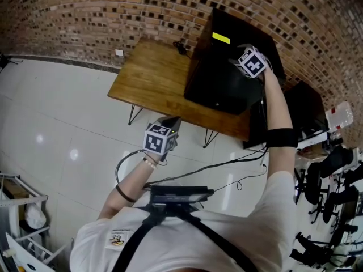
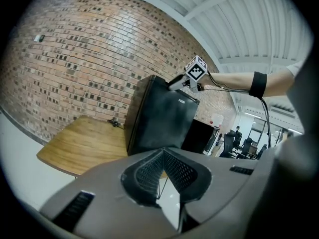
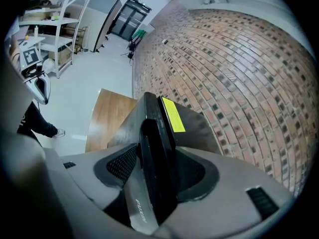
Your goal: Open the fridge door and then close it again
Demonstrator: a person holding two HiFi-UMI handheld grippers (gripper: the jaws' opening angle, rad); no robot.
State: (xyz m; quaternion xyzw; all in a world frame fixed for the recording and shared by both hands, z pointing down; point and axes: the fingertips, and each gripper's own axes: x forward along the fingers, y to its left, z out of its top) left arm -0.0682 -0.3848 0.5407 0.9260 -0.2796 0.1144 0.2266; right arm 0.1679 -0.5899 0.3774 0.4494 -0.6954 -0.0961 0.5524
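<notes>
— Count it off for me, left to right.

— Two grippers, one table, one fridge. The left gripper (image 2: 163, 156) hangs low over the pale floor (image 1: 51, 123) in front of the table, jaws clenched on nothing. The single wooden table (image 1: 153, 72) stands against the brick wall (image 1: 85, 16), with one small dark object (image 1: 180, 47) near its back edge; I cannot tell what it is.

— And the fridge?

— One black fridge (image 1: 218, 89) on the table's right end, upright, its long axis vertical. The door faces away from the wall, toward the person.

— Any writing?

— One plain yellow label (image 1: 221, 38) on top, with no print I can read. Small white lettering sits at the door's upper corner, something like "FUXIN", though I would not swear to it.

— The other hand?

— The right gripper (image 3: 157, 156) reaches in from above. Its jaws straddle the top edge of the fridge door (image 3: 149, 133) and grasp it. Right of the fridge stands one lower black cabinet (image 1: 303, 109).
</notes>
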